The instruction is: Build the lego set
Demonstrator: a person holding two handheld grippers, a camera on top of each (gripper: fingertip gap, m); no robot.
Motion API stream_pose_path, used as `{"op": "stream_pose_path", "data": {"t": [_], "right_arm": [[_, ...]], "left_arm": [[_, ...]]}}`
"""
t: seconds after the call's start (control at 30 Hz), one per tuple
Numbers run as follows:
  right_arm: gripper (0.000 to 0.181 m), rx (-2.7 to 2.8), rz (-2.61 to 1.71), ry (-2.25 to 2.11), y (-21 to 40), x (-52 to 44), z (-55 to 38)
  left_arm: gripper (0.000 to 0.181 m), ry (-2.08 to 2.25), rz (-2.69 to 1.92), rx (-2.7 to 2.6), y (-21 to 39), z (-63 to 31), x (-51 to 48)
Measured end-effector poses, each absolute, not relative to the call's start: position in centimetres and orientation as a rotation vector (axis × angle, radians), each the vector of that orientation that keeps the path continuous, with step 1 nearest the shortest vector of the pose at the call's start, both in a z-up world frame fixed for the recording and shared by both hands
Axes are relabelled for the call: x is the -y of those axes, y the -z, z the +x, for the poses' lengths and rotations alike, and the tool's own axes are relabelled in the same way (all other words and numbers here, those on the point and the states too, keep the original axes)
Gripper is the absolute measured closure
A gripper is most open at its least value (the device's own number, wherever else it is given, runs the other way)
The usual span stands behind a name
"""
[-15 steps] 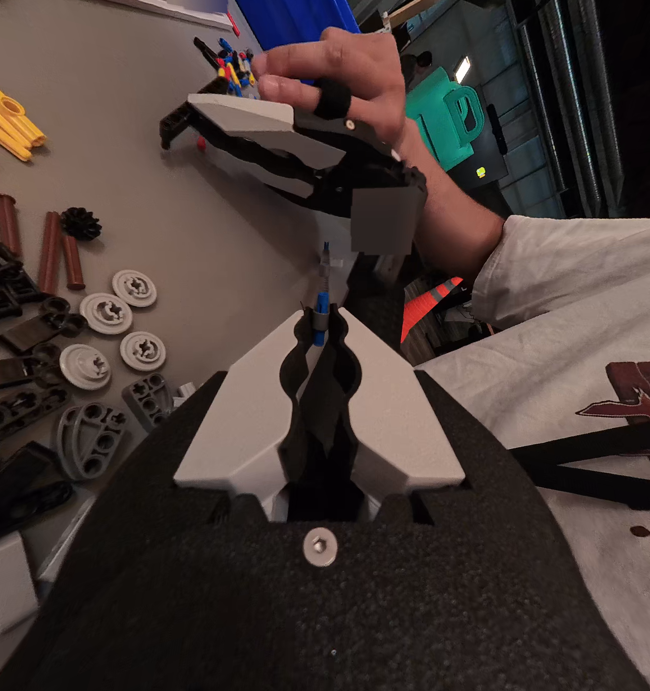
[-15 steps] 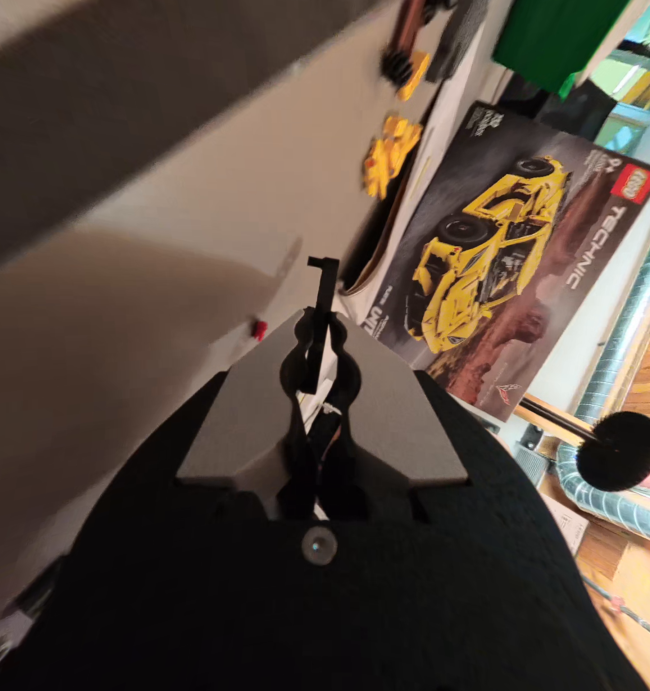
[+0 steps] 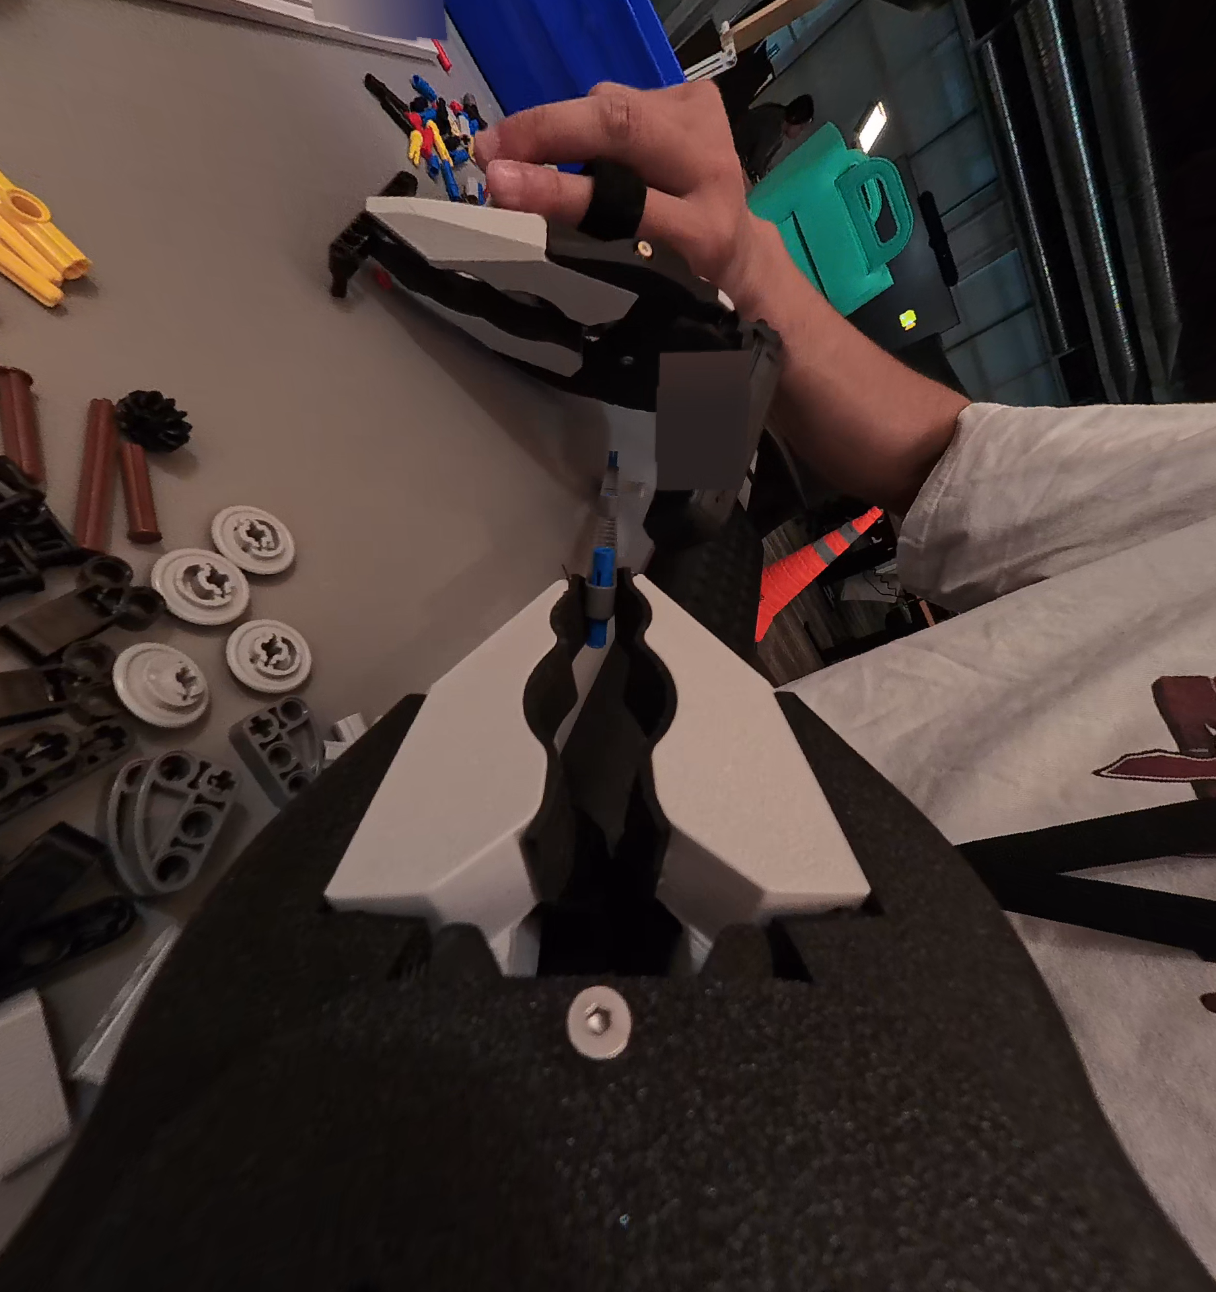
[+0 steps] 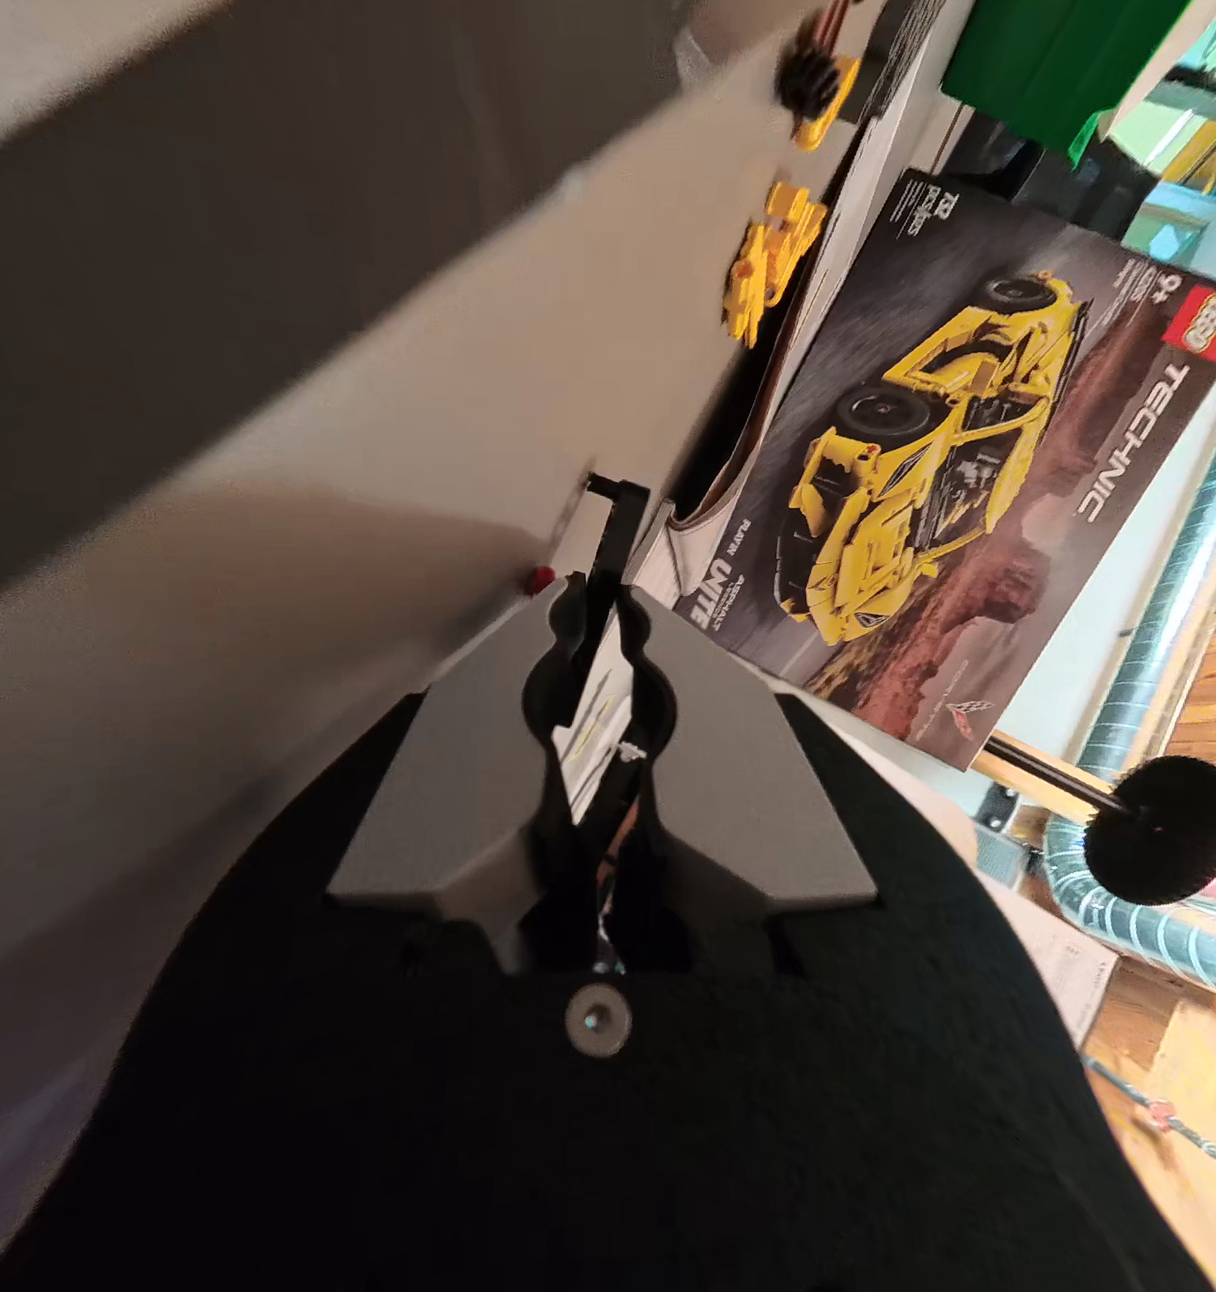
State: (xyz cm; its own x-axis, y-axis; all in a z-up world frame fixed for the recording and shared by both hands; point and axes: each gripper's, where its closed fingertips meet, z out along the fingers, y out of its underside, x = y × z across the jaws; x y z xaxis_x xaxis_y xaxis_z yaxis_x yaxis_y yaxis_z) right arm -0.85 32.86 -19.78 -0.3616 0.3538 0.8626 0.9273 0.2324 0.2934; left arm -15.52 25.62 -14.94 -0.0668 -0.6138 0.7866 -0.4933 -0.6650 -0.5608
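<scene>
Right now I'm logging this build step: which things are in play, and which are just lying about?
In play:
left gripper, shut on a blue-and-grey pin
right gripper, shut on a black L-shaped beam

Lying about:
grey round discs
brown axles
yellow pieces
heap of small pins
set box

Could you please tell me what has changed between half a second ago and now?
The right tongs, shut on the black angled beam, have shifted slightly toward the pile of small pins at the table's far end. Nothing was grasped or released. The left tongs stay shut on the blue and grey pin, and the grey wheel hubs and brown axles lie as before.
</scene>
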Motion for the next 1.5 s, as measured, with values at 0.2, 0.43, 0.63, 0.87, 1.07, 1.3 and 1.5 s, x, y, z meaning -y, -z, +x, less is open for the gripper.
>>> {"op": "stream_pose_path", "data": {"t": [0.2,0.43,0.63,0.87,1.07,1.3,1.5], "right_arm": [[0.168,1.768,-1.23,1.057,19.4,-32.2,-0.7],[0.159,1.518,-1.669,0.42,18.6,-30.2,-1.0],[0.168,1.318,-2.193,-0.504,17.3,-30.9,0.0],[0.165,1.667,-2.41,-0.531,21.3,-32.4,1.6],[0.174,1.889,-2.283,-0.321,21.6,-32.7,1.0],[0.175,1.862,-2.001,0.26,20.0,-34.6,0.3],[0.174,1.366,-1.941,0.144,14.4,-30.6,-9.7]], "left_arm": [[0.175,1.85,-2.073,-1.242,14.9,-15.5,-25.6],[0.176,1.859,-2.07,-1.241,14.9,-15.5,-25.5],[0.176,1.882,-2.065,-1.261,14.8,-15.5,-25.3],[0.176,1.909,-2.072,-1.234,14.7,-15.5,-25.5],[0.176,1.894,-2.093,-1.214,14.9,-15.5,-25.7],[0.175,1.871,-2.142,-1.111,15.1,-15.2,-26.9],[0.175,1.861,-2.137,-1.077,15.0,-15.2,-27.3]]}}
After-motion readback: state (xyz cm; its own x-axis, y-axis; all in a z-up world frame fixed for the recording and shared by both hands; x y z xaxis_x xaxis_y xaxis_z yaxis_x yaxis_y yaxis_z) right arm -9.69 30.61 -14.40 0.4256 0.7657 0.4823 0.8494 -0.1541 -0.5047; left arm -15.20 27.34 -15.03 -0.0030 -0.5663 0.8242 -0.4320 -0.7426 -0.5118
